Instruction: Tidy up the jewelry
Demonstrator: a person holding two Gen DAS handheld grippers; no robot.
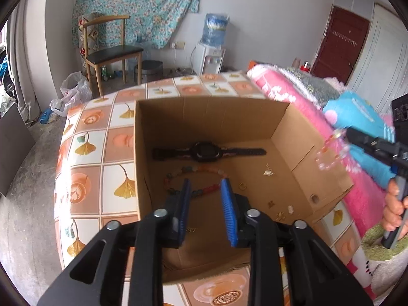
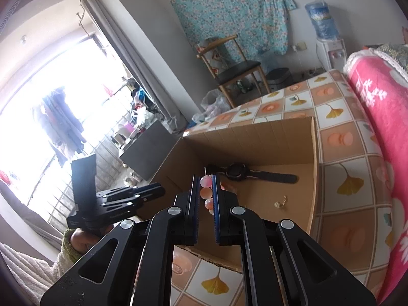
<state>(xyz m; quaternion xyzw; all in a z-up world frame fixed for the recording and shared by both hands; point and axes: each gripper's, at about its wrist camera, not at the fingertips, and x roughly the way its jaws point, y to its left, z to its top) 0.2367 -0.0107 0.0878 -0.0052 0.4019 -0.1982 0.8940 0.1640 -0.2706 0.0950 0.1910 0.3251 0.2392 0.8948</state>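
My left gripper (image 1: 205, 191) hovers over the open cardboard box (image 1: 293, 153), jaws spread and empty. My right gripper (image 2: 206, 191) pinches a pink bead bracelet (image 2: 206, 192) between its jaws, above the box's near edge; from the left wrist the bracelet (image 1: 331, 153) appears blurred beside the box's right wall. On the box floor lie a black watch (image 1: 207, 151), a multicoloured bead bracelet (image 1: 196, 178), a gold ring (image 1: 242, 186) and small gold pieces (image 1: 268, 171). The box rests on a tabletop (image 1: 107, 153) with a tile-patterned cover, next to a pink blanket (image 2: 377, 107).
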